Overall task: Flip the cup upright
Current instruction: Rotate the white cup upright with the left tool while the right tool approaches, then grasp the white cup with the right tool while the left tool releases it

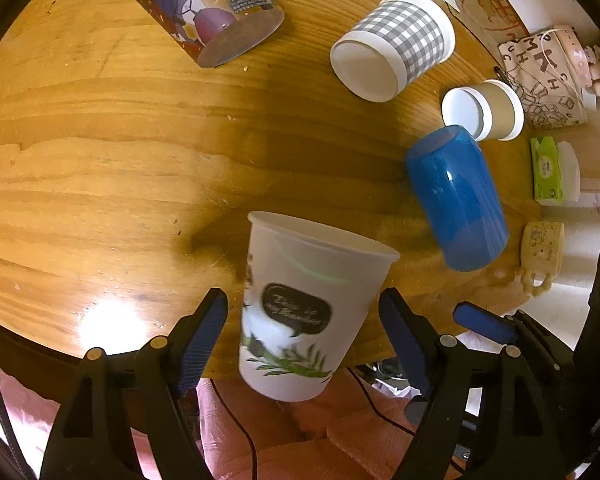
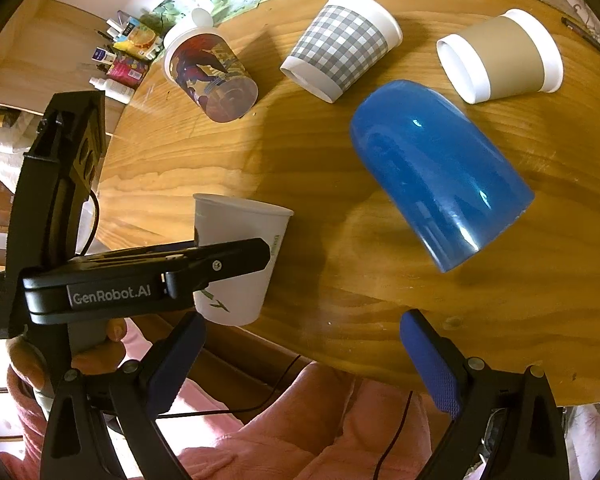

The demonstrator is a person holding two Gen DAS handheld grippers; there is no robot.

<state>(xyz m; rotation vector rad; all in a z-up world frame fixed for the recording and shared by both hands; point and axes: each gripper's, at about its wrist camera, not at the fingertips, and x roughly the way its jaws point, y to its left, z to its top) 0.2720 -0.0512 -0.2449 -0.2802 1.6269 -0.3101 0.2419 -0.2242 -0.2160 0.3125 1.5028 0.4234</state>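
Observation:
A white paper cup with a leaf print and a dark label stands upright, mouth up, at the near edge of the round wooden table. My left gripper is open, its blue pads on either side of the cup with gaps showing. In the right wrist view the same cup shows behind the left gripper's black body. My right gripper is open and empty over the table's near edge, below a blue cup that stands mouth down.
Mouth down on the table stand a comic-print cup, a grey checked cup, a brown-sleeved cup and the blue cup. Boxes and a mug sit off the right edge. Pink cloth lies below.

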